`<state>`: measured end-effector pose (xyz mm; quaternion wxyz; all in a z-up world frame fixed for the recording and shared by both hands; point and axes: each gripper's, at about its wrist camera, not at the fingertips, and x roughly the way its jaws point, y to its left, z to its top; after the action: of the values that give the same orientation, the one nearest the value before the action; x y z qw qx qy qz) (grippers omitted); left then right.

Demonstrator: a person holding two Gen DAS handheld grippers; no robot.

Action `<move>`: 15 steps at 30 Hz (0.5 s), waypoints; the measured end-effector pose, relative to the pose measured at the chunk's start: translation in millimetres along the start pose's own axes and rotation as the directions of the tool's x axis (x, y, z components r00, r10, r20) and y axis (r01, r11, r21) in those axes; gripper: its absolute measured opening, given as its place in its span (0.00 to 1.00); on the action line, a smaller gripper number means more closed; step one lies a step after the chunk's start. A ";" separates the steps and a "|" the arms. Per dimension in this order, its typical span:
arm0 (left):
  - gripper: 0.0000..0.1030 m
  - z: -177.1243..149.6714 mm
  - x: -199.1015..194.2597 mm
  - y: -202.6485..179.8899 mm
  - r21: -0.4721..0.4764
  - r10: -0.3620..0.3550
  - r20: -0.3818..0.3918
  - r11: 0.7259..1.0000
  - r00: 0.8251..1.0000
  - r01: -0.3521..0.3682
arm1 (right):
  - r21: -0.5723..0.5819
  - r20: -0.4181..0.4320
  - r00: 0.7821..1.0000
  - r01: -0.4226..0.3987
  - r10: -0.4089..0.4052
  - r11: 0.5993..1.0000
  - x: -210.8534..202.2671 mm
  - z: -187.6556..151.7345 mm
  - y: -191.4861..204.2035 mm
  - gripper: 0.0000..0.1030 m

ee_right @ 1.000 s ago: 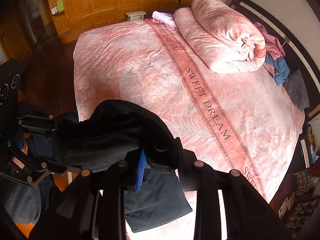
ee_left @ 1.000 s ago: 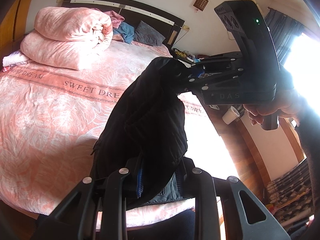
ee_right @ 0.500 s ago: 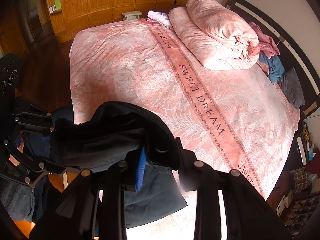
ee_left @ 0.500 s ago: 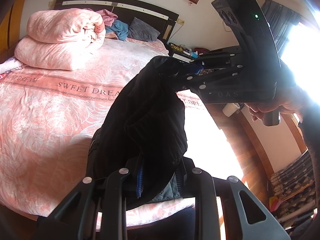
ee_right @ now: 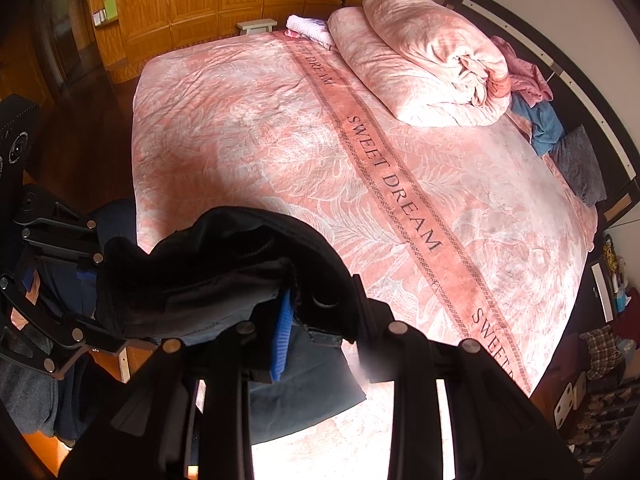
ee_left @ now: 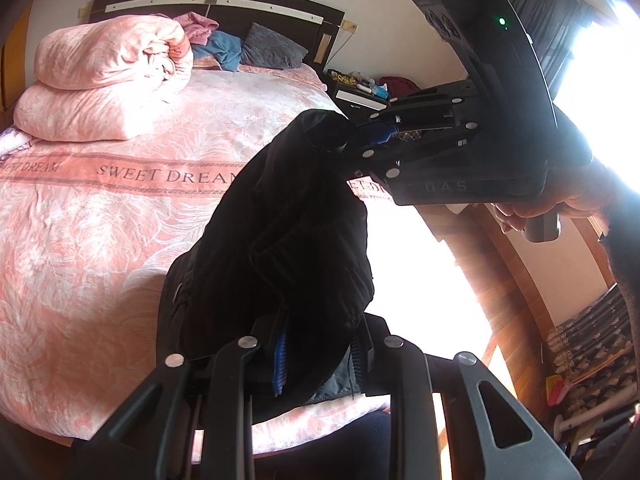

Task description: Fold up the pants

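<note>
Both grippers — left gripper and right gripper — clamp the black pants; the waistband should stay taut and level over the bed at frame centre.

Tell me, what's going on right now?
Both tongs, left and right, clamped on the black pants. Pants held up over the pink bed. Nothing blocking.

Both grippers' jaws clamped

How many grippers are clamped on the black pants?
2. The left gripper grips the black pants at one end; the right gripper grips the other end, pants slung between them above the bed.
</note>
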<state>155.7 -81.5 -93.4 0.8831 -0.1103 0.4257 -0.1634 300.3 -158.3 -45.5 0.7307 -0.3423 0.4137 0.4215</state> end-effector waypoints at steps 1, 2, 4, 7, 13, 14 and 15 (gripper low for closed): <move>0.24 0.0 2.0 -1.3 0.004 0.000 -0.004 1.000 1.000 0.000 | 0.001 -0.001 1.000 0.000 0.000 1.000 0.9 -1.6 -1.3 0.26; 0.24 0.3 4.3 -2.6 0.007 0.000 -0.008 1.000 1.000 0.000 | 0.002 -0.002 1.000 0.000 0.000 1.000 1.2 -3.9 -2.0 0.26; 0.24 0.0 8.4 -5.3 0.015 0.000 -0.015 1.000 1.000 0.000 | 0.004 -0.004 1.000 0.000 0.000 1.000 2.1 -7.9 -4.0 0.26; 0.24 -0.7 13.9 -9.2 0.023 -0.003 -0.026 1.000 1.000 0.003 | 0.006 -0.007 1.000 0.001 -0.001 1.000 4.2 -15.3 -7.9 0.26; 0.24 0.0 28.8 -19.7 0.038 -0.009 -0.051 0.999 0.999 0.011 | 0.017 -0.020 1.000 0.003 -0.003 1.000 7.6 -30.2 -16.1 0.26; 0.24 0.0 31.0 -21.3 0.040 -0.010 -0.055 0.999 0.998 0.012 | 0.019 -0.021 1.000 0.002 -0.002 1.000 7.7 -32.5 -17.5 0.26; 0.24 1.2 32.5 -22.2 0.042 -0.011 -0.059 0.999 0.998 0.014 | 0.020 -0.023 1.000 0.002 -0.001 1.000 8.2 -34.4 -18.8 0.26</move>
<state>171.4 -114.4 -108.5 0.8714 -0.0893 0.4472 -0.1811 308.8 -192.5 -64.6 0.7297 -0.3399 0.4260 0.4129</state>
